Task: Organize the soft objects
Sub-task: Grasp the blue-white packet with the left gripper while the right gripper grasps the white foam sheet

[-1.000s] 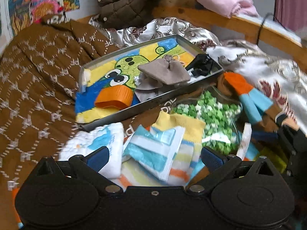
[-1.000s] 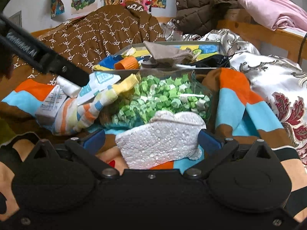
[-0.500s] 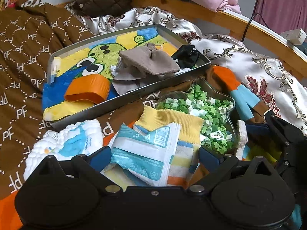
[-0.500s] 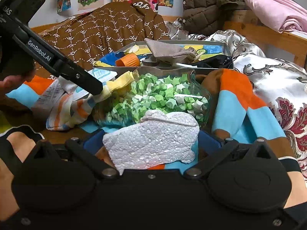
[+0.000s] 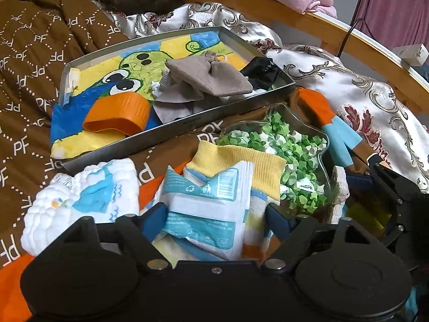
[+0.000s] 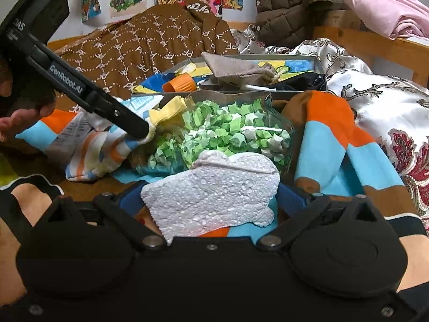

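L tool (image 5: pixel 214 214) closed in on tissue pack (image 5: pixel 211 209) + sock (image 5: pixel 241 161) | R tool (image 6: pixel 211 201) gripped foam (image 6: pixel 211 190)

My left gripper (image 5: pixel 214 214) reaches low and forward, its blue fingers (image 5: pixel 154 218) closed in on what lies between them. My right gripper (image 6: pixel 211 201) sits level, fingers pressed to both sides of its load; my left hand (image 6: pixel 18 118) seems wrapped around the handle.
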A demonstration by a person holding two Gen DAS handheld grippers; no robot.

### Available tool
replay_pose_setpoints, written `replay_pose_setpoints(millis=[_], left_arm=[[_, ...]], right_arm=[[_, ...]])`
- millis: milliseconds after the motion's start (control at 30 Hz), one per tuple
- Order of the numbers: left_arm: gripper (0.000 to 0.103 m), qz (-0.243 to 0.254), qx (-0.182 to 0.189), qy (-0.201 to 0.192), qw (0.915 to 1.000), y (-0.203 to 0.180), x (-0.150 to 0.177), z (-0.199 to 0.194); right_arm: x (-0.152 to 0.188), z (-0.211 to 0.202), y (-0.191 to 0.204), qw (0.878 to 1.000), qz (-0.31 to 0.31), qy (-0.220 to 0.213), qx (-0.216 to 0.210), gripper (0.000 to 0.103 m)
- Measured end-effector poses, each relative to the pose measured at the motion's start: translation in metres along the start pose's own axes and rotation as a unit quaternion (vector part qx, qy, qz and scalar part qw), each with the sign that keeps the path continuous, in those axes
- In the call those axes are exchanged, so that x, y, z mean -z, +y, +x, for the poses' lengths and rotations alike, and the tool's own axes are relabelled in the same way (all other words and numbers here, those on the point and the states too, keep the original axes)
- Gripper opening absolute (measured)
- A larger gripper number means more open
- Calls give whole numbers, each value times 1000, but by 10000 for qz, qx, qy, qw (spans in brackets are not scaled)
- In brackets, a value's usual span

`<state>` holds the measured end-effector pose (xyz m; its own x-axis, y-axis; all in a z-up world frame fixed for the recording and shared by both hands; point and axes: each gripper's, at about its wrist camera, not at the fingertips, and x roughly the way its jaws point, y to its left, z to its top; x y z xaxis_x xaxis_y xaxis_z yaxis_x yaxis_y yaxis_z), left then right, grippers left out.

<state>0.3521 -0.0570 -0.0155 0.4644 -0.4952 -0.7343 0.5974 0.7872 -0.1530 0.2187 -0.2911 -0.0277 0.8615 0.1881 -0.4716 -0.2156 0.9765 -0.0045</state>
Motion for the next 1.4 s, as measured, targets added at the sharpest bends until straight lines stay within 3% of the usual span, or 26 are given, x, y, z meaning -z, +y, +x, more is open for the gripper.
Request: replay_pose_setpoints(millis=[133, 300, 433, 1400], left_arm=[[67, -131, 13, -33, 9999, 3, 2, -6], [66, -193, 51, -28, 9998, 3, 2, -9], [50, -80, 71, 10, 9999, -4, 3, -11], [45, 153, 69, -182, 9997, -48, 14, -51]], right_arm=[[3, -4, 0, 10000, 43, -54, -7, 98], [5, -7, 0, 9999, 91, -43, -14, 98], [6, -9, 1, 9999, 137, -31, -11, 98], [3, -22, 14, 9995, 110, -299, -29, 97]])
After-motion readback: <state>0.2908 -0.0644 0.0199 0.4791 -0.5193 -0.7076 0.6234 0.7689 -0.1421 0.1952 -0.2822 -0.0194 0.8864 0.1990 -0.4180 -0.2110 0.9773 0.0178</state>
